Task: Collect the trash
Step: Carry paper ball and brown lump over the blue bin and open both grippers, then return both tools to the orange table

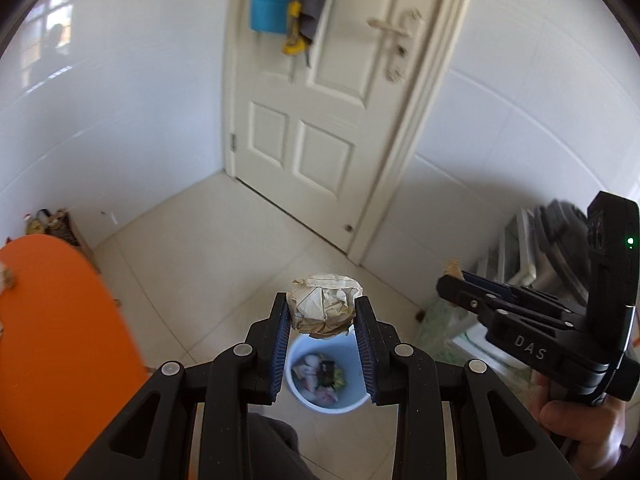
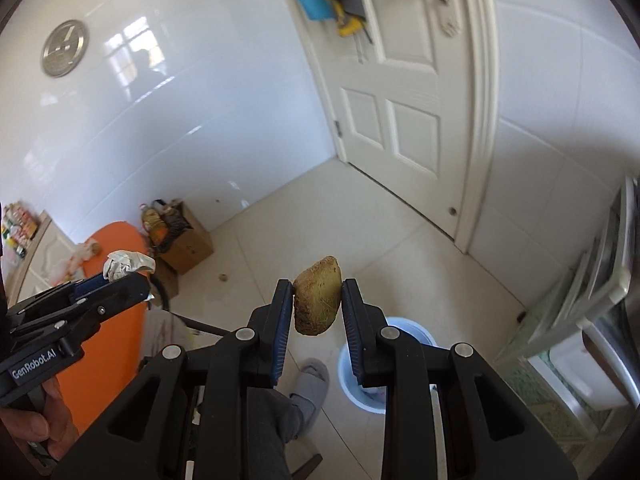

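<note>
Left wrist view: left gripper [image 1: 322, 312] fingers clamp a paper ball [image 1: 325, 306] above the bin [image 1: 360, 398]; right gripper [image 2: 316, 304] fingers pinch a brown peel [image 2: 318, 296]

Both views are bright with soft daylight. A window reflection [image 2: 134, 54] glares on the glossy wall tiles [image 1: 120, 92] toward ten o'clock. The door handle [image 1: 394, 34] and the hanging cloths [image 1: 280, 4] at twelve o'clock smear with motion blur. Fisheye distortion bows the door frame [image 2: 478, 120], and black vignetting rings the corners. Shadows on the floor [image 1: 224, 240] are faint.
</note>
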A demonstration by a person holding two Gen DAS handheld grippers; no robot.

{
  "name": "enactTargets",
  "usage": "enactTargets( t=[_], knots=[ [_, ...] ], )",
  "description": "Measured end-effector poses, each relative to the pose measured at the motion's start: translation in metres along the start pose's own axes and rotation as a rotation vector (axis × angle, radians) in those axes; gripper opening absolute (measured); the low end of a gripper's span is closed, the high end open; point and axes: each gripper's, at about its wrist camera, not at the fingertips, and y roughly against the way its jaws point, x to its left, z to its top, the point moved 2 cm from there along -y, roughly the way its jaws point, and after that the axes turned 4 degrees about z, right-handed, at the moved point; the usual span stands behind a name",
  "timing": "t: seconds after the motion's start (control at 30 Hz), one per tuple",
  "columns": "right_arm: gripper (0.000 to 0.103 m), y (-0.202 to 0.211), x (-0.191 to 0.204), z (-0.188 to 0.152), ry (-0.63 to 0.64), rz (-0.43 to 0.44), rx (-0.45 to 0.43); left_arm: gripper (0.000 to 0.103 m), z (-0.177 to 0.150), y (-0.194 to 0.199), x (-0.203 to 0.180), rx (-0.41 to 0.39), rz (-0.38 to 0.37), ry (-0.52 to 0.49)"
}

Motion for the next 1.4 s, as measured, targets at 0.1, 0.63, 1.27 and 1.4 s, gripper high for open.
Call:
enactTargets(
  t=[0.1,0.63,1.27,1.4],
  knots=[
    [0.025,-0.019,-0.026,-0.007,-0.051,-0.017,0.038,0.028,0.008,-0.030,-0.009,0.077,-0.034,0.007],
    [0.034,-0.094,-0.100,-0.026,-0.199,-0.044,0.175,0.040,0.065,-0.196,-0.030,0.346,-0.110,-0.021],
    [0.103,-0.058,-0.077,-0.029,-0.211,-0.091,0.095,0.092,0.056,-0.155,-0.043,0.174,0.165,-0.009],
    [0.103,-0.042,-0.052,-0.022,-0.186,-0.074,0.067,0.092,0.040,-0.109,-0.038,0.115,0.171,0.023]
  ],
)
